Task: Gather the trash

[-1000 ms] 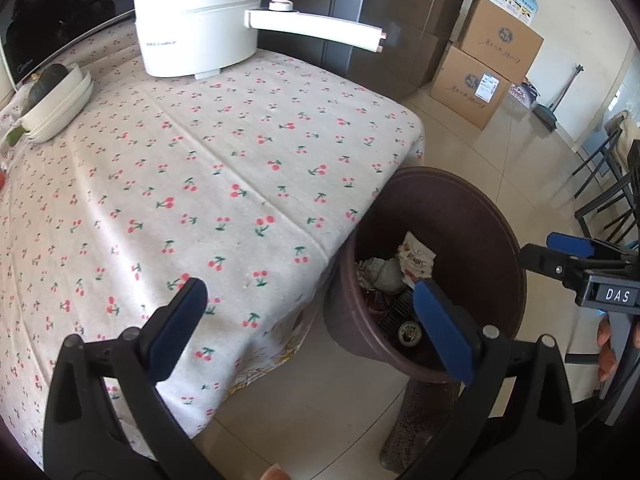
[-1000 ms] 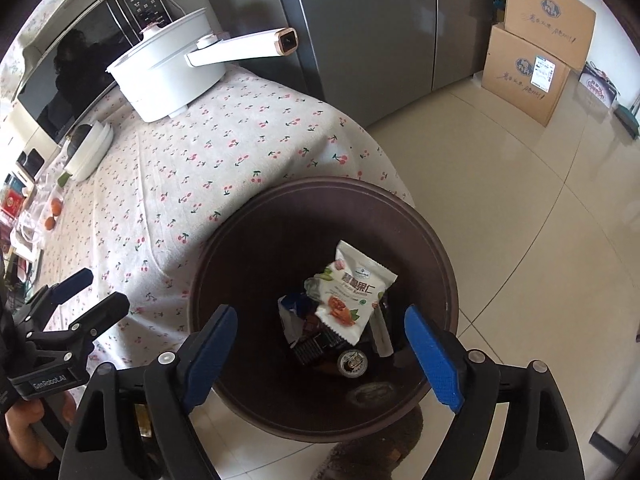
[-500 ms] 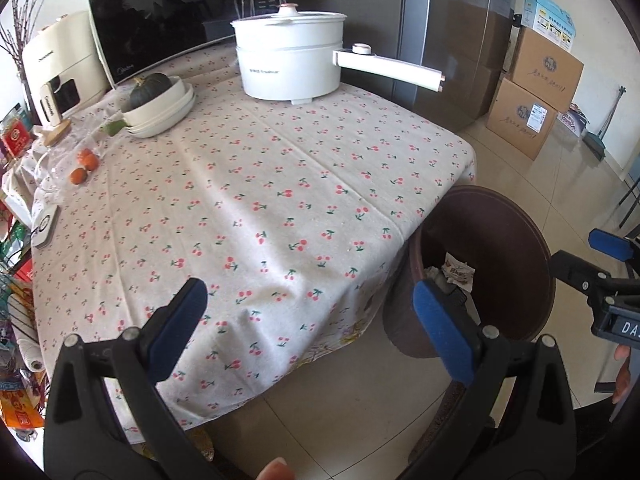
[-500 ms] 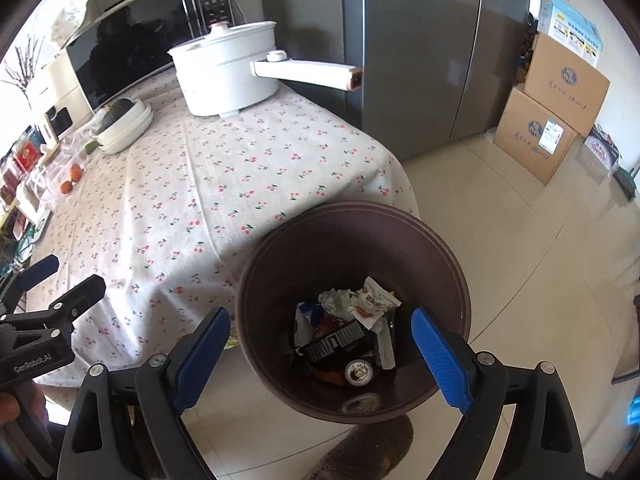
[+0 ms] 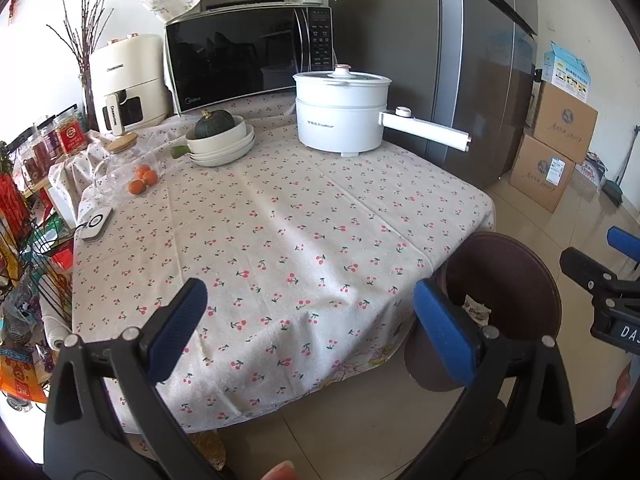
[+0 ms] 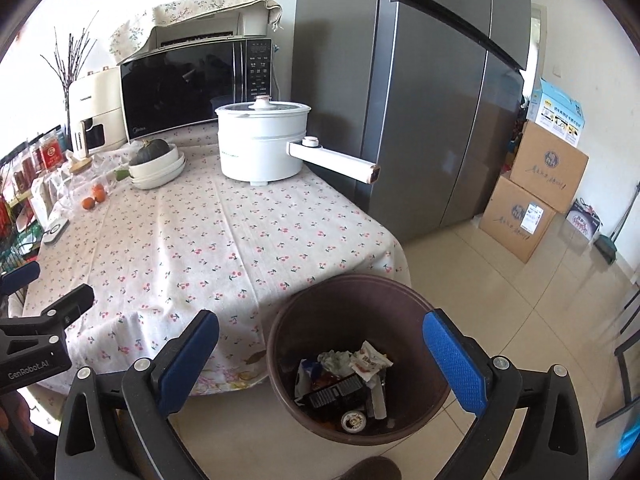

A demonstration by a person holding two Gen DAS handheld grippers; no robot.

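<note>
A dark brown trash bin (image 6: 352, 292) stands on the floor by the table's near corner and holds several wrappers and bits of trash (image 6: 344, 376). It also shows in the left wrist view (image 5: 516, 280), a wrapper showing inside. My right gripper (image 6: 322, 360) is open and empty, high above and in front of the bin. My left gripper (image 5: 316, 328) is open and empty, above the table's near edge. The right gripper shows at the left wrist view's right edge (image 5: 600, 272); the left gripper shows at the right wrist view's left edge (image 6: 44, 304).
The cherry-print tablecloth (image 5: 280, 232) covers the table. At the back stand a white electric pot (image 5: 340, 116) with a long handle, stacked bowls with a squash (image 5: 220, 136), oranges (image 5: 142, 180), a microwave (image 5: 248, 56) and an air fryer (image 5: 128, 84). Fridge (image 6: 420, 100) and cardboard boxes (image 6: 532, 200) stand to the right.
Both grippers have risen and pulled back from the bin. The view now takes in the whole table and back wall. Both stay open and empty.
</note>
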